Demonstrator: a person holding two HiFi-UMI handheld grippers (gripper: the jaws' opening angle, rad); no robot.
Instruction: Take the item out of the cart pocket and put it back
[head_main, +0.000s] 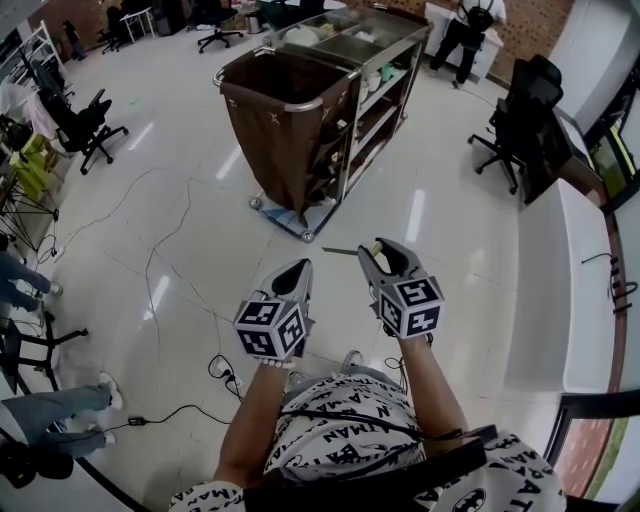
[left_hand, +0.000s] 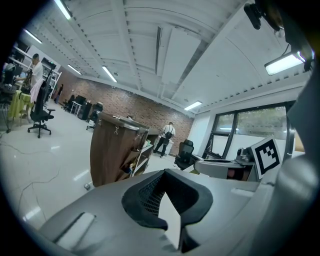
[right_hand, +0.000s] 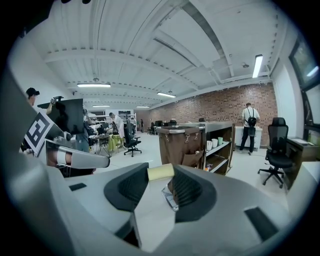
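Note:
A housekeeping cart (head_main: 372, 70) with a brown bag (head_main: 285, 115) stands ahead on the floor; pockets (right_hand: 193, 159) hang on the bag's side. My right gripper (head_main: 385, 248) is shut on a small tool with a pale yellow handle (right_hand: 160, 172) and a thin dark shaft (head_main: 340, 251) that sticks out to the left. The gripper is held well short of the cart, pointing at it. Beside it, my left gripper (head_main: 297, 268) is shut with nothing in it. In the left gripper view the brown bag (left_hand: 114, 150) shows beyond the left gripper (left_hand: 165, 176).
Black office chairs stand at right (head_main: 518, 118) and left (head_main: 85, 125). A white counter (head_main: 560, 290) runs along the right. Cables (head_main: 160, 265) trail over the floor at left. A person (head_main: 468, 28) stands behind the cart; someone's legs (head_main: 55, 410) show at lower left.

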